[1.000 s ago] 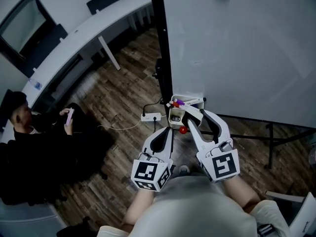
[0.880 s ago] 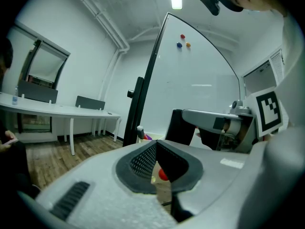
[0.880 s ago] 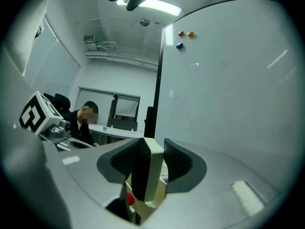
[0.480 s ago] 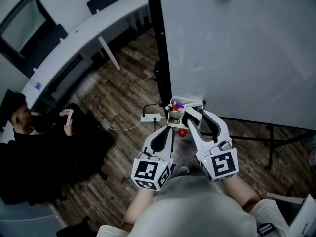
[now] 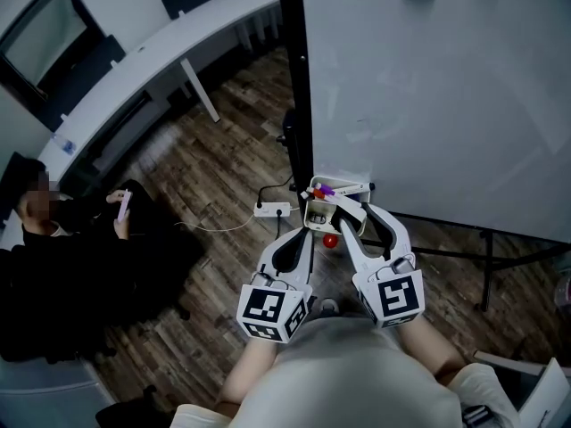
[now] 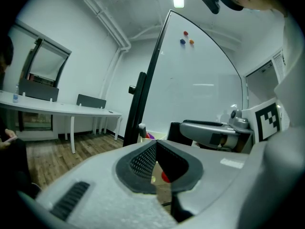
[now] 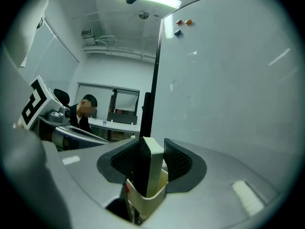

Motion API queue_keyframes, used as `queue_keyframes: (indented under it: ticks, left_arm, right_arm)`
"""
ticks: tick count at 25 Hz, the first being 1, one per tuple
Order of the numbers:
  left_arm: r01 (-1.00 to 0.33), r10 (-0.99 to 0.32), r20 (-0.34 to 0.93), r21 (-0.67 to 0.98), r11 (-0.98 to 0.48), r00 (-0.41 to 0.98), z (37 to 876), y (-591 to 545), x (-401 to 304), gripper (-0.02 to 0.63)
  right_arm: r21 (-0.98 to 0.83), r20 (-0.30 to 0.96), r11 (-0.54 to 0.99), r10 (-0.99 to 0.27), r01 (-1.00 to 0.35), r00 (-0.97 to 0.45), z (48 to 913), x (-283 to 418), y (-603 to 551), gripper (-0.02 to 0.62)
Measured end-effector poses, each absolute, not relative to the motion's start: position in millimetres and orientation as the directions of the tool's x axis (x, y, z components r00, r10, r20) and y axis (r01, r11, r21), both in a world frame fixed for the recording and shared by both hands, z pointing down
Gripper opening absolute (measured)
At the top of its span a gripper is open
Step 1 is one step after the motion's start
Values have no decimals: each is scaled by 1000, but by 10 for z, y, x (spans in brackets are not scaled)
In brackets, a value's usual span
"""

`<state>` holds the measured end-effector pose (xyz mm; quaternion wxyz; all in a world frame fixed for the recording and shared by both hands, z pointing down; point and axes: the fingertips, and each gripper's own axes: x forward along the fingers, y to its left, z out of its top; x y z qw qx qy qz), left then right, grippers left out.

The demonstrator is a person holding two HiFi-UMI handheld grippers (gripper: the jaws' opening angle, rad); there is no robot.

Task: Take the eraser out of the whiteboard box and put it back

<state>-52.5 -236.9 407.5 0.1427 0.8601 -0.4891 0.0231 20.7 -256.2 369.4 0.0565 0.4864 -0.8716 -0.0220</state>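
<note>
Right tongs (image 7: pixel 152 143) grasp eraser (image 7: pixel 155 168) upright, likely to slot into box (image 7: pixel 143 202); left tongs (image 6: pixel 155 146) clenched, empty, beside box.

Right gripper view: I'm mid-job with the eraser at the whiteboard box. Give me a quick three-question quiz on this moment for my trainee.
1. True or false: the left gripper has its fingers together with nothing between them.
2. The white-and-black block eraser is: A) held by the left gripper; B) upright between the fingers of the right gripper, with its lower end in the cream open-topped box; C) lying flat beside the box.
3. In the head view, what colour is the small round thing just below the box?

Key: 1 true; 2 B; 3 red.
</note>
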Motion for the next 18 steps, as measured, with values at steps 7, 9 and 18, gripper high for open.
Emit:
queue_keyframes:
  ticks: [7, 9, 18]
  left_arm:
    - [-847, -833, 185, 228, -480, 521, 4112, -2376, -532, 0]
    - [-847, -833, 184, 228, -481, 522, 4107, -2375, -529, 0]
    - [-845, -829, 193, 228, -483, 526, 4123, -2355, -521, 0]
  right_arm:
    - [85, 105, 524, -850, -847, -515, 3834, 211, -2572, 170]
    - [84, 115, 525, -850, -847, -515, 3872, 206, -2574, 170]
    - [71, 167, 530, -841, -845, -514, 4038, 192, -2592, 171]
